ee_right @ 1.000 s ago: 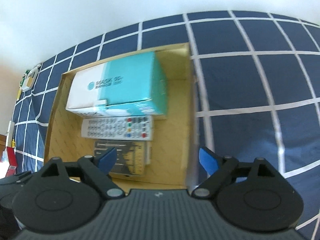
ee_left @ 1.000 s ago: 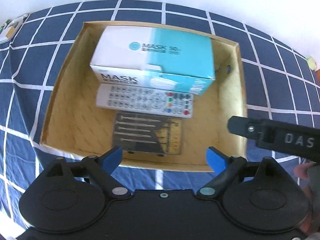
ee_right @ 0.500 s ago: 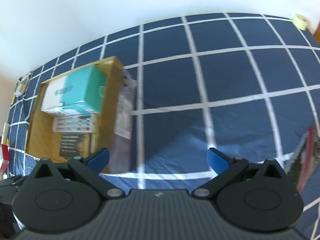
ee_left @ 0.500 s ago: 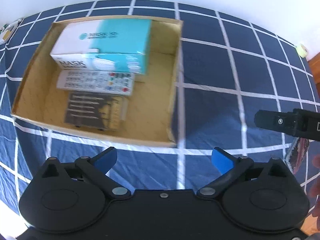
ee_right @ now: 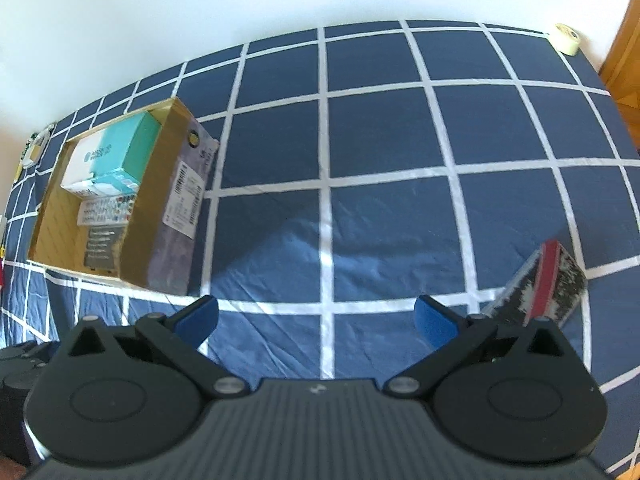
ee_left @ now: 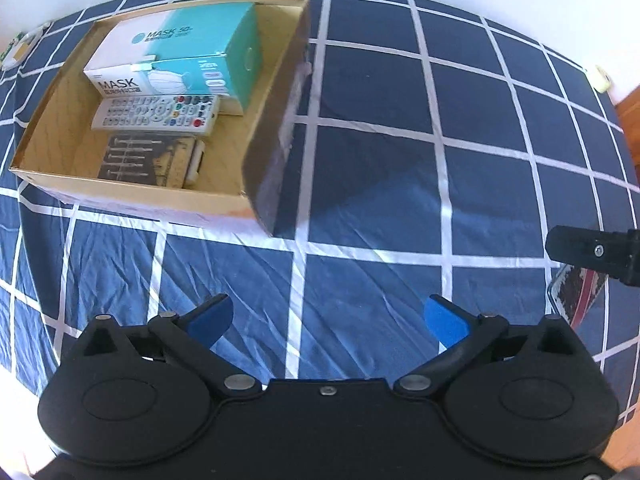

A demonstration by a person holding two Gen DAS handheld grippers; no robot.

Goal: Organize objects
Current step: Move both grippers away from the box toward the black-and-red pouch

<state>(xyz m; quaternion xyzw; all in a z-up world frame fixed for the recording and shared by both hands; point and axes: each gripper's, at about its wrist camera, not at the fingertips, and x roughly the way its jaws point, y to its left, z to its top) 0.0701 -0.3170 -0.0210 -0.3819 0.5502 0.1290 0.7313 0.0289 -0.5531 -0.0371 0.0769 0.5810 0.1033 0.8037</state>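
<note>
Right wrist view, nearest first: the right gripper (ee_right: pixel 316 320) hung over bare checked bedspread (ee_right: pixel 380 140) with its blue pads spread wide and nothing between them. Just beyond its right finger lay a flat packet (ee_right: pixel 548 284) with a red stripe, tilted on the cloth, the only loose thing near either tool; it looked like the next object to be collected, which would explain why the jaws were kept apart and aimed that way.

From the left wrist camera, the left gripper (ee_left: pixel 328 320) was likewise spread and empty, low over the wrinkled cloth, with the packet's edge (ee_left: pixel 576 292) showing at the far right under the other tool's black finger.

Farther off to the left sat the cardboard box (ee_left: pixel 256 132), already holding a dark card of small tools (ee_left: pixel 144 156) at the near side, a remote control (ee_left: pixel 156 114) behind it, and a mask carton (ee_left: pixel 176 56) at the back. They lay side by side, so space remained on the box's right for one more thing.

At the far edge, a roll of tape (ee_right: pixel 566 38) rested well apart from everything.
</note>
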